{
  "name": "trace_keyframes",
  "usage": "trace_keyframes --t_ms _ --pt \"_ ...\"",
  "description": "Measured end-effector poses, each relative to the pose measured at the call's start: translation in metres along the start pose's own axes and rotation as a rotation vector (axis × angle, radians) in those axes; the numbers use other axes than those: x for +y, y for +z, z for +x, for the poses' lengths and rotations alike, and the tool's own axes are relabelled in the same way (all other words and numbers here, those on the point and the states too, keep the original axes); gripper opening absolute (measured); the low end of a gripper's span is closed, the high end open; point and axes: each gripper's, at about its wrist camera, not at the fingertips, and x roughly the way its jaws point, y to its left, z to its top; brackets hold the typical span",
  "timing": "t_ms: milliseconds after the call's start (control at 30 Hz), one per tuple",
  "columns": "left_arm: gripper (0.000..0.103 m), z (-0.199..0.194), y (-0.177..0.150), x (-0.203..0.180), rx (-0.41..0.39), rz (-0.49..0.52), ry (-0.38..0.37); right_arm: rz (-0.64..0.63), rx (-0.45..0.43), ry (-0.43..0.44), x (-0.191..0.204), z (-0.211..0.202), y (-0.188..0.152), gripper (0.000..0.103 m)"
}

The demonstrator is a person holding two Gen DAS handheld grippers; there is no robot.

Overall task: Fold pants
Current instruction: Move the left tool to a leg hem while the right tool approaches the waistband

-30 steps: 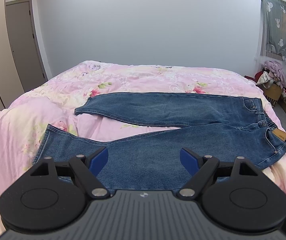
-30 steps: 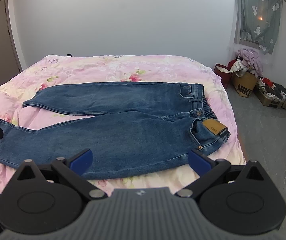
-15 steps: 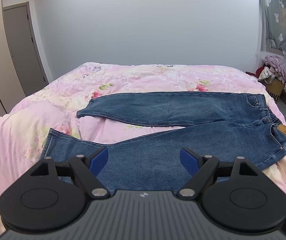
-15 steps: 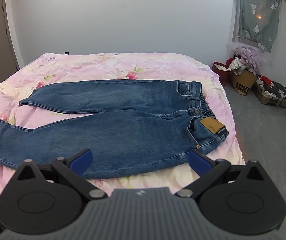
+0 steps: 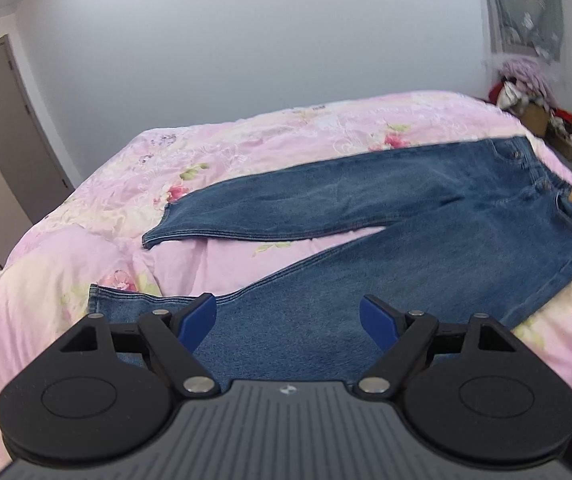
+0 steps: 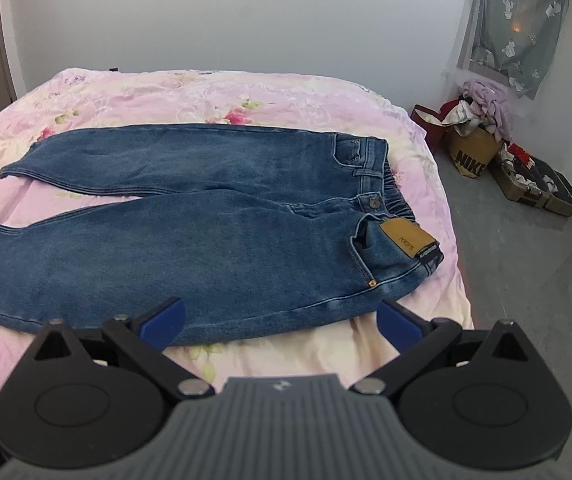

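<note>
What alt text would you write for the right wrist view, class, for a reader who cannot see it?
Blue jeans lie flat and unfolded on a pink floral bed, waistband to the right, legs stretching left. The right gripper hovers at the near edge, jaws open and empty. Boxes and clothes sit on the floor by the far right wall.

You can read "NIKE" in black capitals on the brown paper bag [image 6: 472,152] by the far wall. The tan waistband patch [image 6: 406,242] on the jeans [image 6: 206,216] carries print too small to read.
</note>
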Motion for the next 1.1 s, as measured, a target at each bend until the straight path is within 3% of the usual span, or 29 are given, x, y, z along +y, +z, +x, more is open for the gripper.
trace_keyframes --t_ms 133,300,467,733,833,1100 --pt "0.088 0.026 -0.008 0.005 0.033 0.100 -0.032 -0.085 -0.006 -0.011 -0.005 0.025 -0.001 0.098" --pt "0.080 0.065 -0.029 0.006 0.107 0.237 -0.081 -0.222 0.026 -0.029 -0.008 0.064 -0.005 0.090" --pt "0.075 0.110 -0.057 0.013 0.215 0.352 -0.115 -0.301 0.119 -0.016 -0.014 0.111 -0.004 0.069" --pt "0.075 0.156 -0.098 0.029 0.333 0.534 -0.155 -0.506 0.200 0.043 -0.022 0.163 -0.004 0.069" --pt "0.075 0.158 -0.114 0.037 0.343 0.605 -0.180 -0.559 0.231 0.080 -0.030 0.176 -0.001 0.069" --pt "0.076 0.167 -0.137 0.060 0.354 0.731 -0.011 -0.729 0.285 0.117 -0.051 0.193 0.011 0.075"
